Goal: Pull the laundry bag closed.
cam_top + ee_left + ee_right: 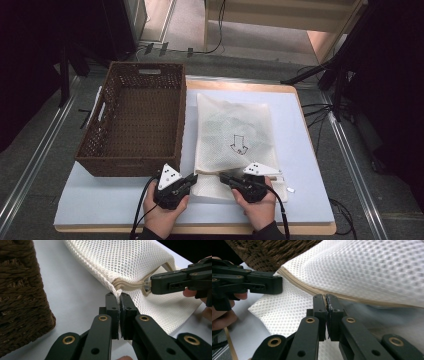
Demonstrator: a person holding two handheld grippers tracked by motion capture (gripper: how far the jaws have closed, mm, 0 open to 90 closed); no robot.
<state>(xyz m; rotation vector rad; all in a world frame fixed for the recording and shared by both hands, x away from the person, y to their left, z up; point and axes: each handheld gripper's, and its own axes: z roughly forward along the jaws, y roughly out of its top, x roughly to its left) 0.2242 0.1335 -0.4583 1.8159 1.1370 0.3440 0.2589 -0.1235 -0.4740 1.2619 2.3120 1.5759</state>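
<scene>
Mesh bag (232,137): arrow print, no legible writing; beside basket (134,117).

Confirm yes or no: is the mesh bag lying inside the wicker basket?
No, the mesh bag lies flat on the table beside the wicker basket.

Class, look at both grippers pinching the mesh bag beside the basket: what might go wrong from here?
1. The left gripper pinches only the corner of the mesh bag, so the mesh may slip free or snag.
2. The right gripper clamps the zipper edge; pulling apart might strain that seam.
3. The basket stands close; lifting may bump it.
</scene>
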